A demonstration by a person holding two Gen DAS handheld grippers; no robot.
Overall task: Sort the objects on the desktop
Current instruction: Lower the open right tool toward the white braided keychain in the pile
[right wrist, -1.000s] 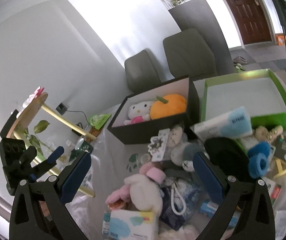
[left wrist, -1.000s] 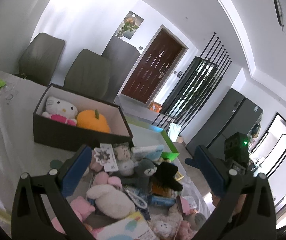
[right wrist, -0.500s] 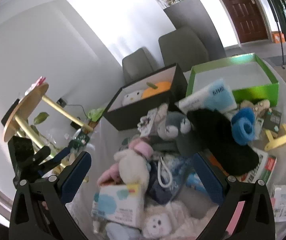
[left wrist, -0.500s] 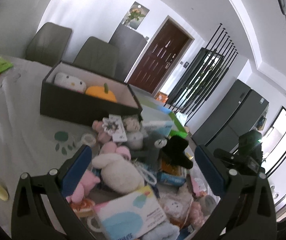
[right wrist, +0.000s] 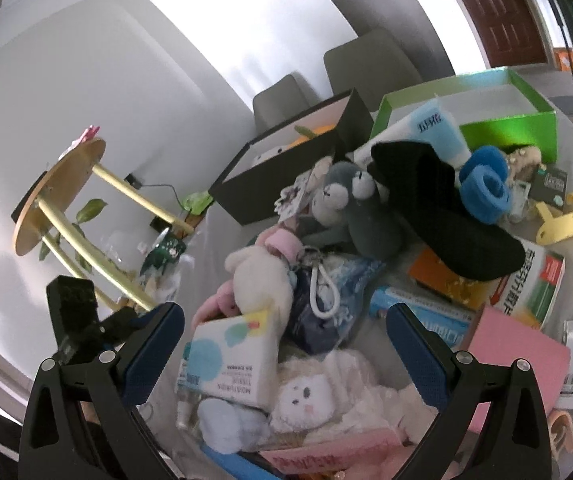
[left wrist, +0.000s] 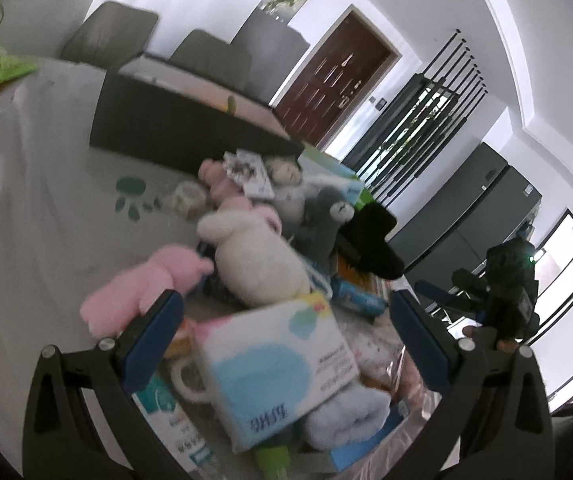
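Note:
A heap of objects lies on the white tablecloth. My left gripper (left wrist: 286, 332) is open, low over a white-and-blue tissue pack (left wrist: 278, 364). Beyond it lie a cream plush rabbit (left wrist: 254, 256), a pink plush (left wrist: 142, 284), a grey plush (left wrist: 326, 220) and a black cloth (left wrist: 374, 240). My right gripper (right wrist: 284, 340) is open above the same tissue pack (right wrist: 230, 356), a white plush in plastic (right wrist: 306, 396) and a blue pouch (right wrist: 326, 284). The black box (right wrist: 282, 172) and green box (right wrist: 502, 120) stand behind the heap.
A blue tape roll (right wrist: 484, 188), yellow stand (right wrist: 566, 220), medicine box (right wrist: 534, 280) and pink sheet (right wrist: 518, 356) lie at the right. A round wooden side table (right wrist: 58, 196) stands left of the table. Grey chairs (left wrist: 202, 56) stand behind the black box (left wrist: 174, 128).
Both grippers have moved down and closer to the heap, so the tissue pack and plush toys look larger. Both stay open and empty.

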